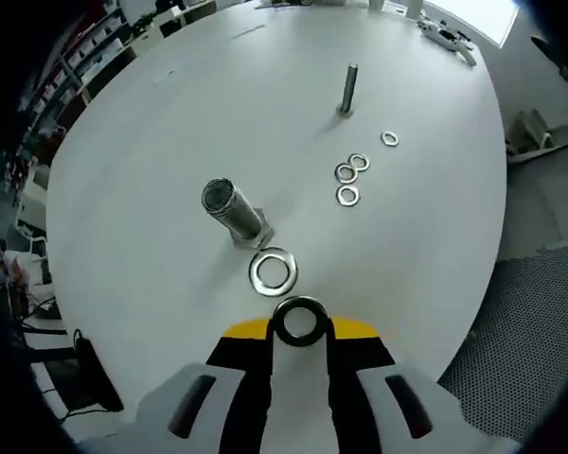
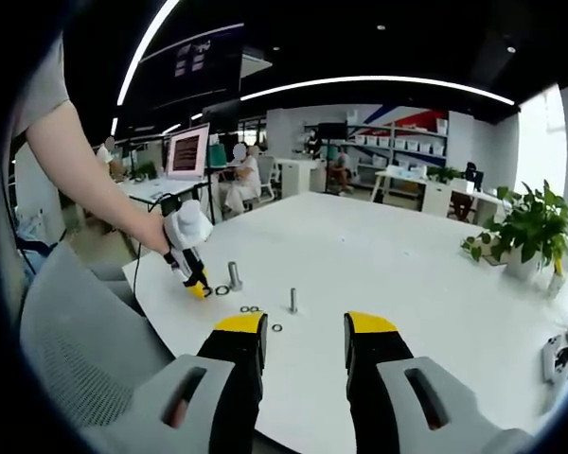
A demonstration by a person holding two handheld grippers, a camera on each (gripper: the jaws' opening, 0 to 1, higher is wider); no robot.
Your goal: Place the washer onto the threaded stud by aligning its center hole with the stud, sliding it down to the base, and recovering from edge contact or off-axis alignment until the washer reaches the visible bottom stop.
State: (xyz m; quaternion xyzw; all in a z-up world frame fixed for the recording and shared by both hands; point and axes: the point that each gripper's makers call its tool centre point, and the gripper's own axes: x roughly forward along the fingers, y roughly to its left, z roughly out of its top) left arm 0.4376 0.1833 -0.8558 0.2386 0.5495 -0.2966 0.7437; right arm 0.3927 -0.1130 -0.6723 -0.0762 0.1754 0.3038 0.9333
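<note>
In the left gripper view my left gripper [image 1: 300,328] is shut on a dark ring-shaped washer [image 1: 300,321], held just short of the table's near edge. A wide threaded stud [image 1: 231,210] on a hex base stands a little ahead and to the left. A large shiny washer [image 1: 273,270] lies flat between that stud and my jaws. A thin stud [image 1: 347,90] stands farther off. In the right gripper view my right gripper [image 2: 306,342] is open and empty, well back from the studs [image 2: 234,275] [image 2: 292,300]. The left gripper [image 2: 191,274] shows there in a person's hand.
Several small washers [image 1: 350,175] lie on the white round table [image 1: 170,123] to the right of the wide stud, one more [image 1: 390,139] near the thin stud. A white tool [image 1: 447,36] lies at the far edge. A grey chair [image 2: 71,322] and a potted plant [image 2: 530,232] flank the table.
</note>
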